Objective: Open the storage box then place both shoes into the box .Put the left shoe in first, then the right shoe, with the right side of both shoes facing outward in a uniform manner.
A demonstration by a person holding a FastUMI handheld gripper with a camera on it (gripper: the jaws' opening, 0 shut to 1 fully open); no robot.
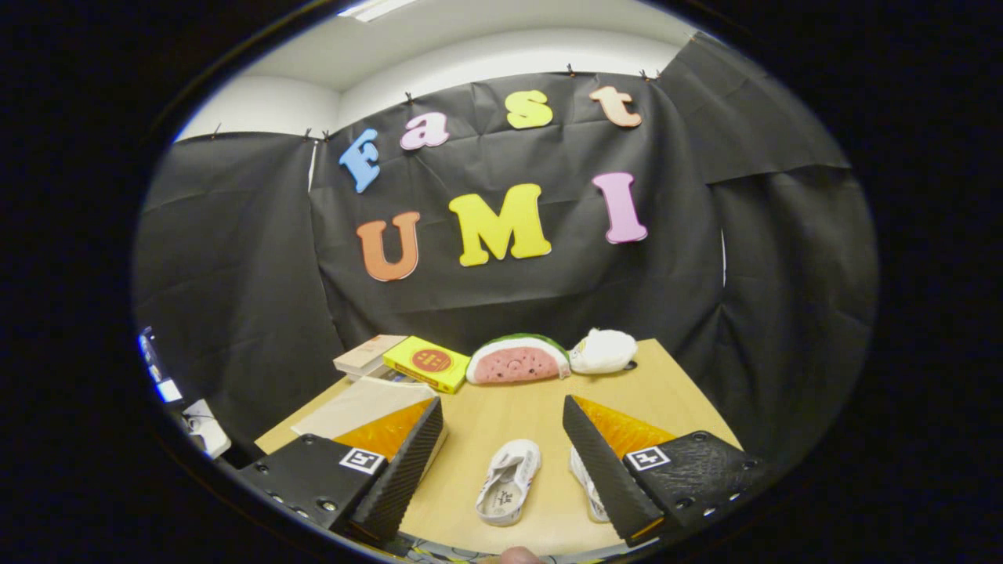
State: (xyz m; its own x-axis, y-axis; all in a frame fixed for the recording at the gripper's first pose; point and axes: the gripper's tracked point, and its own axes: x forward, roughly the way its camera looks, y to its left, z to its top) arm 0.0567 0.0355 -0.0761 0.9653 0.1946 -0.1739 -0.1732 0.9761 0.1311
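Gripper view is showing two small white shoes lying on the wooden table (pixel 501 407) below the fingers. One shoe (pixel 509 479) is lying in the gap between the two fingers, its opening turned up so the printed insole is showing, toe pointing away. The second shoe (pixel 584 484) is sitting just beside it, partly hidden behind one finger — only a strip of its side is showing.

Both are looking like soft fabric slip-ons: light, easily squashed, not fragile, and likely to fold if pinched at the toe. The firmer places to take hold are probably the heel collar or the side wall by the opening, with one finger inside and one outside.

The gripper (pixel 501 450) is hanging above the table with its fingers spread wide apart, touching neither shoe.

A pale translucent sheet (pixel 368 403) is lying flat just beyond one finger — possibly part of the storage box, though I cannot tell, and nothing is showing it opened yet. Farther back, near the black cloth wall, a yellow box (pixel 427 363), a stack of books (pixel 368 354), a watermelon-slice plush (pixel 519 360) and a white plush (pixel 603 350) are sitting in a row.
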